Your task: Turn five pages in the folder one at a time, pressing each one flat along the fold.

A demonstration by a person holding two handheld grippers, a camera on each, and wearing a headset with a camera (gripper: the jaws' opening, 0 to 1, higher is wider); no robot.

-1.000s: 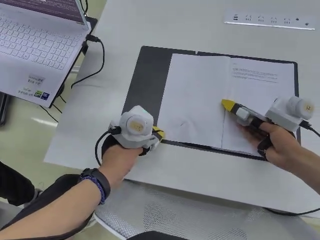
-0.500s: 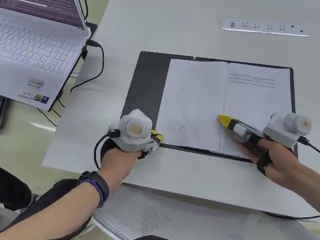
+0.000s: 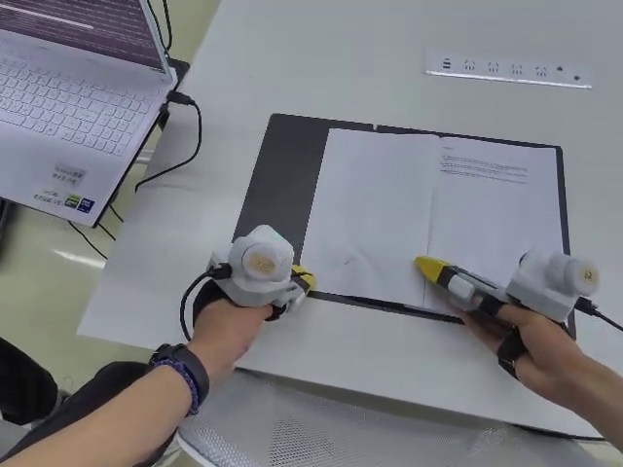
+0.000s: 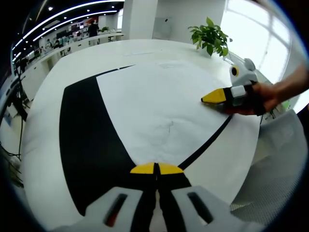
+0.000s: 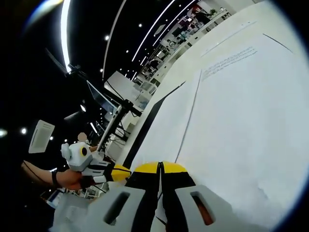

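Two white, rounded devices with yellow-tipped jaws on pale grey bases with dark slots. The left hand-held gripper (image 3: 304, 282) has a round tan disc on top and a looping black cable (image 3: 188, 297). The right hand-held gripper (image 3: 425, 265) has a grey middle section, a round cap and a thin black cable (image 3: 605, 317). The left wrist wears a black wristband (image 3: 185, 352) with blue-purple trim. A black strap (image 3: 508, 356) crosses the right hand (image 3: 533, 342).
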